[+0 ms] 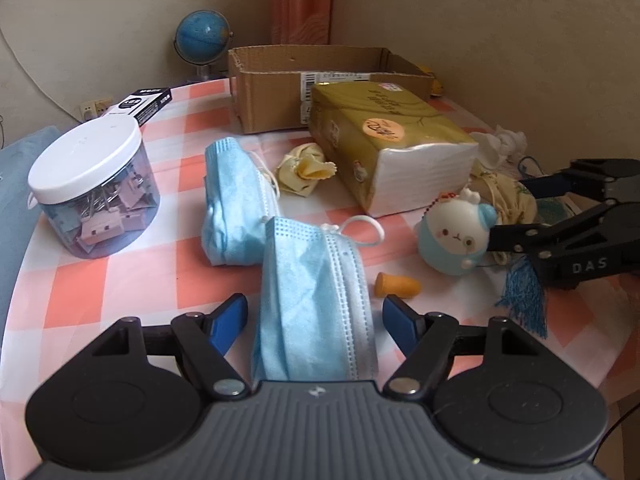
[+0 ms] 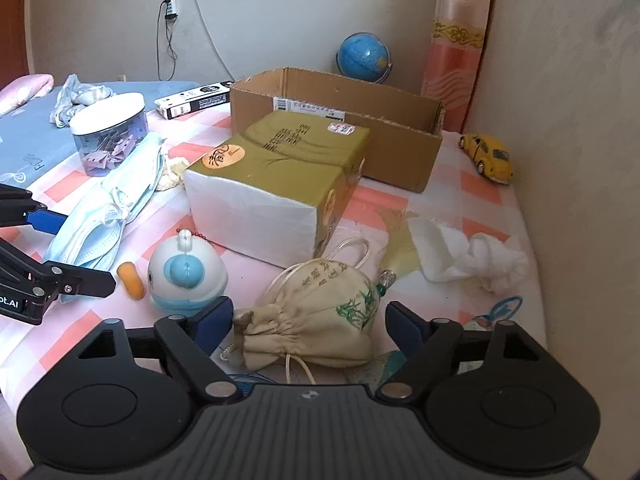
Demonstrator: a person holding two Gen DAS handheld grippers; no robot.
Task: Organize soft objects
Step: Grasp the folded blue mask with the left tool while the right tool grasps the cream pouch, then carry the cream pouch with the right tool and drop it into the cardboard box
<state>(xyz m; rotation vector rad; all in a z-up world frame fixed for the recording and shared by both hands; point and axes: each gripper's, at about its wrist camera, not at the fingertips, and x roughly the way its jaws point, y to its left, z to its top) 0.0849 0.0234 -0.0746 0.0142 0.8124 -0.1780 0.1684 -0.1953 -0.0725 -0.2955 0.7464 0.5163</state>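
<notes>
A folded blue face mask (image 1: pixel 312 288) lies on the checked tablecloth between the fingers of my left gripper (image 1: pixel 316 316), whose blue pads stand just clear of its edges. A second blue mask (image 1: pixel 232 200) lies behind it. In the right wrist view a beige drawstring pouch (image 2: pixel 320 312) lies between the fingers of my right gripper (image 2: pixel 310 320); the left pad is close to its gathered neck, while the right pad stands apart. A white and blue squishy toy (image 2: pixel 186 276) sits just left of the pouch. An open cardboard box (image 1: pixel 272 92) stands at the back.
A gold tissue pack (image 1: pixel 384 140) lies before the box. Around it lie an orange earplug (image 1: pixel 396 284), a crumpled yellow cloth (image 1: pixel 304 168), a knotted white cloth (image 2: pixel 472 256), a jar of clips (image 1: pixel 92 184) and a yellow toy car (image 2: pixel 488 156). A wall borders the right side.
</notes>
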